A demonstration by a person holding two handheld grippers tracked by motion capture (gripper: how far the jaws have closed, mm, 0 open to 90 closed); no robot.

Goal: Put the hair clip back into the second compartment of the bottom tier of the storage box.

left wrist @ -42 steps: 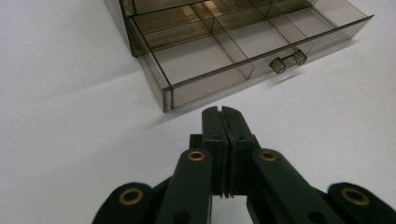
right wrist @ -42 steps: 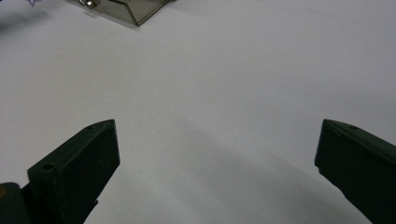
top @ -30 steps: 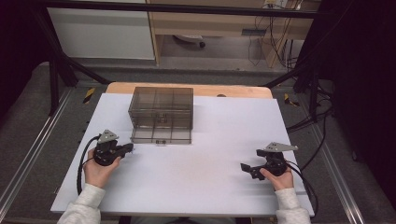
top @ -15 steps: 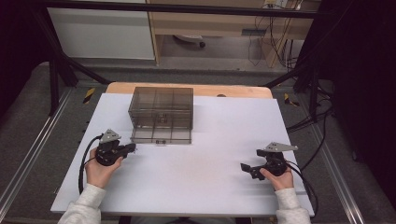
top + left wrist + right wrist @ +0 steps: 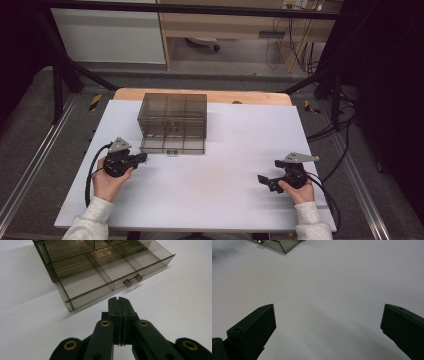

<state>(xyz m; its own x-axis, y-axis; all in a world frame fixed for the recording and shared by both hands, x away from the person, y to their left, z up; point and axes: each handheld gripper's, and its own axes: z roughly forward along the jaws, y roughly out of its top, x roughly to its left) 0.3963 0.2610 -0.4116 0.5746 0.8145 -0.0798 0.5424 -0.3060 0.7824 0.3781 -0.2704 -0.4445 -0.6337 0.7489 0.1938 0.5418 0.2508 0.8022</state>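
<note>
We see the smoked plastic drawer organizer (image 5: 172, 122) at the far middle of the white bench (image 5: 215, 195), its lower drawer pulled out toward us, compartments bare. Our left tool (image 5: 118, 302), jaws pressed together on nothing, rests just left of that drawer's knob (image 5: 132, 280). Our right tool (image 5: 327, 322) sits well right of the organizer, jaws spread wide. We judge the drawer opened, the remaining handling not begun.

A lab: black frame rig (image 5: 60, 75), loose cables (image 5: 280, 45), white tabletop (image 5: 225, 145).

Bright overhead light on table (image 5: 210, 200), dark surroundings, soft shadows, slight blur.
</note>
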